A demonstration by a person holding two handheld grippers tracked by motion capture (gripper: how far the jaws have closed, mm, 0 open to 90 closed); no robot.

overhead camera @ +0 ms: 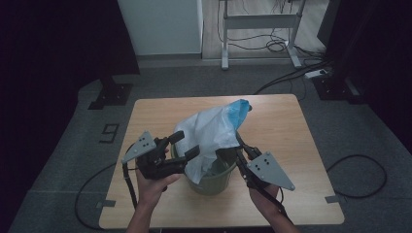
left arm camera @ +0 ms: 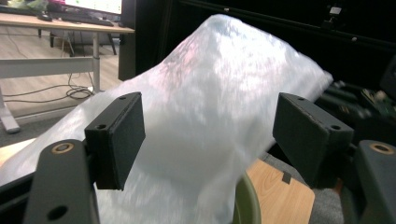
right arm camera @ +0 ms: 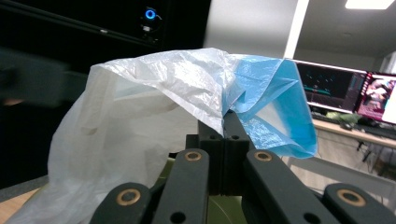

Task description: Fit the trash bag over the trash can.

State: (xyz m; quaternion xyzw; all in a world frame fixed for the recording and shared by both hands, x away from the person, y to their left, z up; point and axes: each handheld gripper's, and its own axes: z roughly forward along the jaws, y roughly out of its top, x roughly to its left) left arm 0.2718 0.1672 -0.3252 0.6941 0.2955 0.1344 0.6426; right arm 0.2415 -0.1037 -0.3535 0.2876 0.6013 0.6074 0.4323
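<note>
- High view: a green bin (overhead camera: 212,178) stands on the table (overhead camera: 277,131), near its front edge. A white bag (overhead camera: 210,133) billows up out of the bin, its blue end (overhead camera: 239,110) pointing away from the person. The bag looks thin, crinkled and half see-through, draped over the bin's left rim. The left gripper (overhead camera: 183,145) sits just left of the bin, jaws spread wide beside the bag, nothing pinched. The right gripper (overhead camera: 241,145) is at the bin's right rim, jaws together on the bag's edge.
- Left gripper view: the bag (left arm camera: 205,116) rises as a pale, frosted hump above the bin's rim (left arm camera: 247,205). The two pads (left arm camera: 122,135) stand wide apart in front of it, not pressing it.
- Right gripper view: the closed jaws clamp a fold of the bag (right arm camera: 154,98) just above the bin (right arm camera: 224,210). White film hangs left of the jaws; the blue part (right arm camera: 275,102) fans out to the right.
</note>
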